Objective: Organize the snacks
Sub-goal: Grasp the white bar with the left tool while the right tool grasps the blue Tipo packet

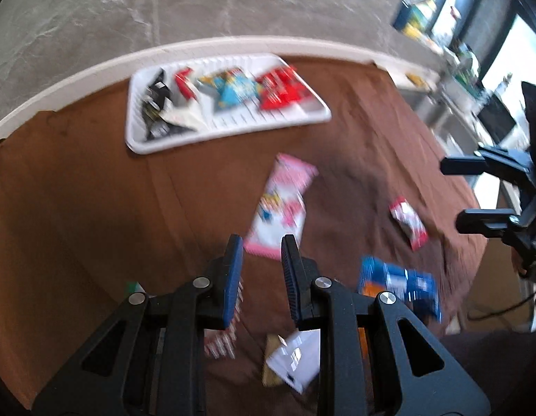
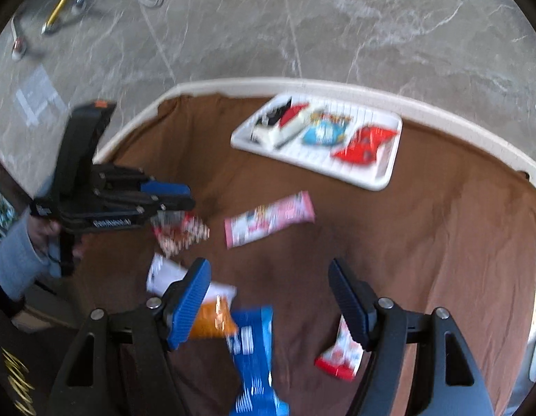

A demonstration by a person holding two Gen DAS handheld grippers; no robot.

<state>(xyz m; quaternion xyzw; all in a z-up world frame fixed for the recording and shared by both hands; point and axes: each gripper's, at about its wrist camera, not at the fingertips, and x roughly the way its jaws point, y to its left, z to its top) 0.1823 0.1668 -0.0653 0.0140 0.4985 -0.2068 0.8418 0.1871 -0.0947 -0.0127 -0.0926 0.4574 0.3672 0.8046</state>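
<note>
We hold left tongs (image 1: 261, 242) empty, narrowly parted | right tongs (image 2: 269, 270) wide apart, empty | pink packet (image 1: 280, 204) near-centre | white tray (image 1: 136, 131) far

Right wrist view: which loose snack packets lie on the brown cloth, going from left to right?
Red-and-white patterned packet → pink packet → small red-and-white packet. The overlapping white, orange and blue packets are left out.

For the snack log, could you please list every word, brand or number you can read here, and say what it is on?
No text can be read.
Pink packet: print blurred.
Blue packet: white lettering smeared.
Packets in the white tray: too blurred.
Left gripper: white label on its body, unreadable.
</note>
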